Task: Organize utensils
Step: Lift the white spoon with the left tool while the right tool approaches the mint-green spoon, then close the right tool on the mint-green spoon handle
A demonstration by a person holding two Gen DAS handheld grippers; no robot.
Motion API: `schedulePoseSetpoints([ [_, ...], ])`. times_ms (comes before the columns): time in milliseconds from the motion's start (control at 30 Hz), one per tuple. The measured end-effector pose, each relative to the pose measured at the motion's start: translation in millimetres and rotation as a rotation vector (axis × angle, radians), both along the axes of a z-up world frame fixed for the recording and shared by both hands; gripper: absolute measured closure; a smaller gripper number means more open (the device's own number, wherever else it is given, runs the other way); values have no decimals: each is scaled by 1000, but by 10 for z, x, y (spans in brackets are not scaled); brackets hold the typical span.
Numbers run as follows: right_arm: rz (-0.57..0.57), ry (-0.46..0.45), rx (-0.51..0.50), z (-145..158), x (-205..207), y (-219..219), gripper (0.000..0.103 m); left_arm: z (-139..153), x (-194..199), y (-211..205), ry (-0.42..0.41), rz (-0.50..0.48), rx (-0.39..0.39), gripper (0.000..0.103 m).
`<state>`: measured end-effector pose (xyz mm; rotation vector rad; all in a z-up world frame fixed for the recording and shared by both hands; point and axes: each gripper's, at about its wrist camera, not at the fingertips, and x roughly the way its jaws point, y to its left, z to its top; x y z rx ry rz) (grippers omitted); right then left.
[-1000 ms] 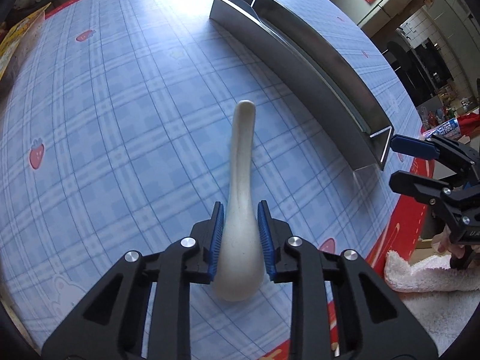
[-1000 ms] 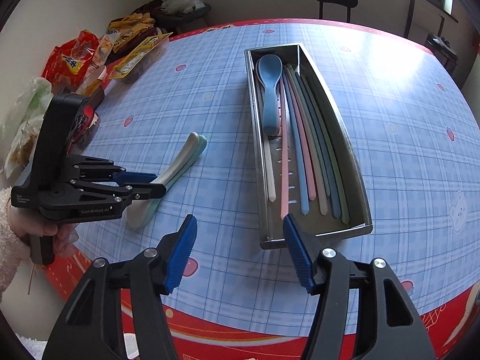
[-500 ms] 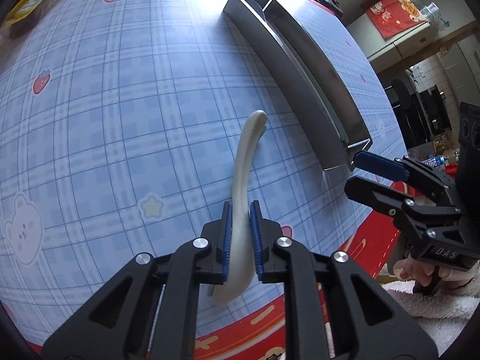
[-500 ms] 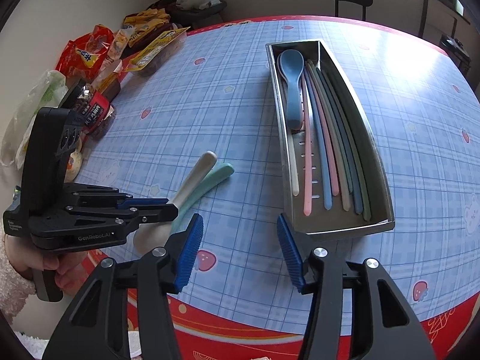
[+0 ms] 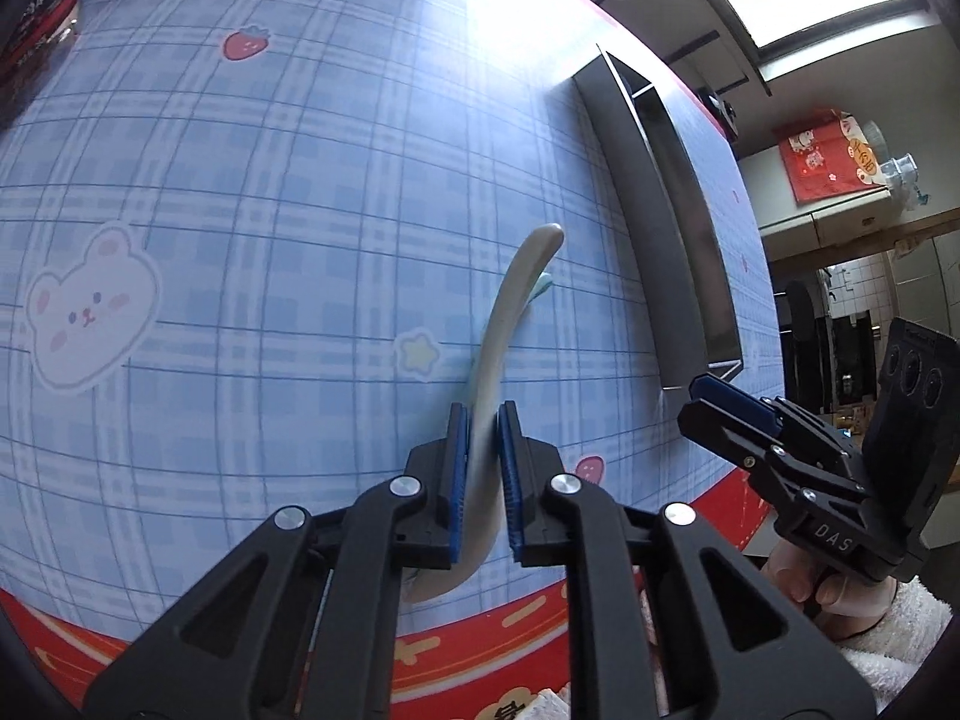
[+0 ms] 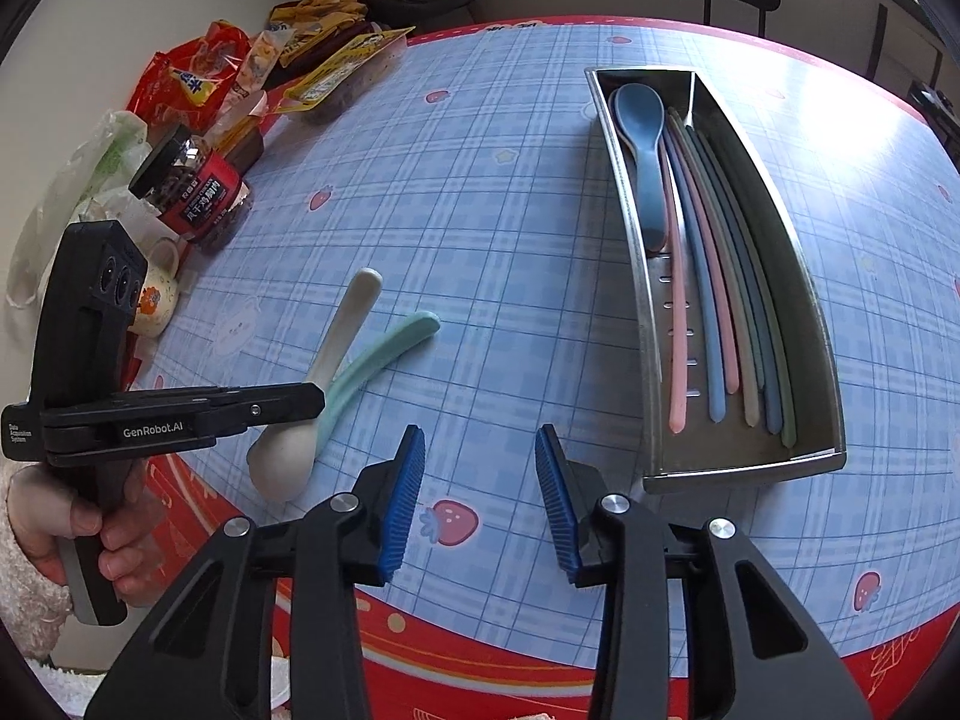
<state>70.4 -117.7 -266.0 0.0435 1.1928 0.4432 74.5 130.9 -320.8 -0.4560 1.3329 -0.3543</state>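
My left gripper (image 5: 480,420) is shut on the neck of a white spoon (image 5: 510,312), whose handle points away toward the tray. In the right wrist view the white spoon (image 6: 345,324) is raised at the handle end above a mint-green spoon (image 6: 390,348) that lies on the cloth. The green spoon's tip (image 5: 543,285) peeks out behind the white one. A steel utensil tray (image 6: 645,324) holds a blue spoon (image 6: 645,144) and several coloured chopsticks (image 6: 720,300). My right gripper (image 6: 479,480) is open and empty near the table's front edge.
Snack packets (image 6: 336,66), a red-labelled jar (image 6: 198,192) and a small mug (image 6: 156,294) crowd the table's left edge. The tray (image 5: 654,204) stands to the right of the spoons. The red table rim (image 6: 540,648) runs just below my right gripper.
My left gripper has closed on the white spoon and lifted and turned it off the green spoon. My right gripper has shifted left, toward the spoons.
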Motion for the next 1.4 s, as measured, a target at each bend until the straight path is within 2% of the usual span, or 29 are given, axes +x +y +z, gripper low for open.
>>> schedulePoseSetpoints([
  [67, 9, 2, -3, -5, 7, 45, 66, 7, 30, 74, 0, 0, 51, 84],
  [200, 20, -1, -6, 1, 16, 83, 66, -13, 141, 100, -13, -24, 103, 84],
  [600, 32, 33, -19, -80, 82, 147, 66, -3, 401, -172, -57, -133, 286, 84],
  [800, 74, 62, 8, -207, 267, 496, 66, 11, 339, 12, -45, -113, 270, 84],
  [1000, 99, 91, -7, -345, 405, 930, 66, -28, 218, 286, -35, -49, 228, 83],
  [1133, 81, 118, -37, -442, 480, 1081, 81, -30, 143, 394, -40, -26, 220, 83],
  [1400, 101, 91, -76, -447, 542, 1207, 84, -18, 21, 492, -59, -41, 239, 83],
])
